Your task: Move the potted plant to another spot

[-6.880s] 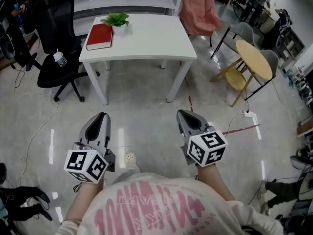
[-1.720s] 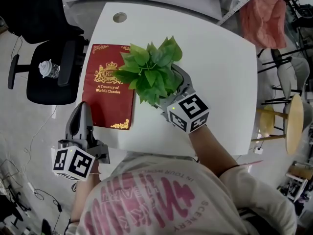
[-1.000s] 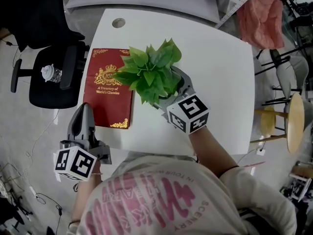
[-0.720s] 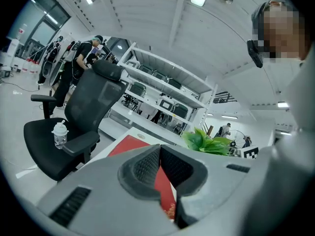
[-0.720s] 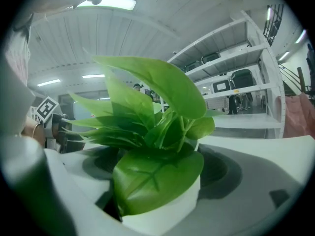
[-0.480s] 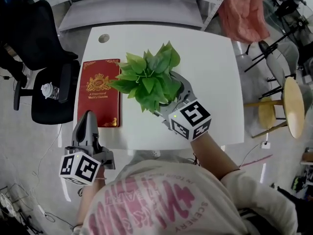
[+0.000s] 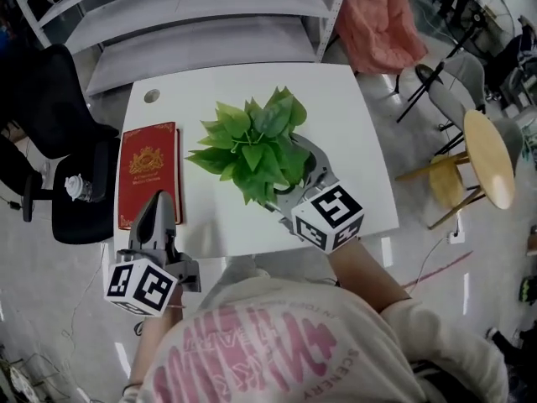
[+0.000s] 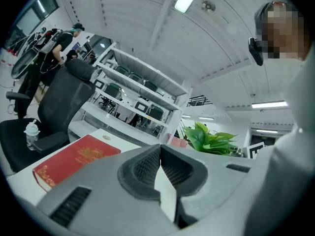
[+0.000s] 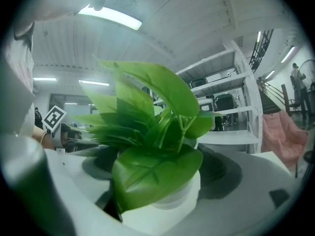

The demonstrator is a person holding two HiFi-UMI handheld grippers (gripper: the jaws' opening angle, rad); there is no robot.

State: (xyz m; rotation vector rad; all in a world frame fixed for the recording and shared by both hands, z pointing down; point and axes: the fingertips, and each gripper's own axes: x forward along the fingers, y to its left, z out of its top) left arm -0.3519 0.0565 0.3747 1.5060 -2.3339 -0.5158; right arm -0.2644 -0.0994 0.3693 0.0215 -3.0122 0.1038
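Right gripper [image 7: 295,171]: closed on the pot [image 9: 170,200], one jaw to each side of the white wall, gripped low to spare the leaves and hold the stem upright
Potted plant [image 7: 253,143]: between the right gripper's jaws, foliage spreading above and ahead of them, hiding most of the pot from the head view
Pot seating: round white body deep in the hollow of the jaws, upright, contact at both sides
Height: likely raised off the table [image 7: 344,116], judging by the spread of leaves over the top; base hidden, so not certain
Left gripper [image 7: 159,211]: shut, pads pressed together with nothing between, held by the near edge of the table, clear of the carry, probably in reserve
Red book [image 7: 148,171]: flat, just ahead and left of the left gripper's tips, well to the left of the right gripper; best avoided as a landing spot
Free surface: bare white top ahead and to the right of the right gripper, likely room for the new spot
Stage: carry in hand, set-down not yet done
Next move: level travel to bare top, slow lowering, release only after base contact
Risk: tilt under top-heavy foliage; slip of the smooth pot wall under a loose squeeze; leaves blocking sight of the base at touchdown
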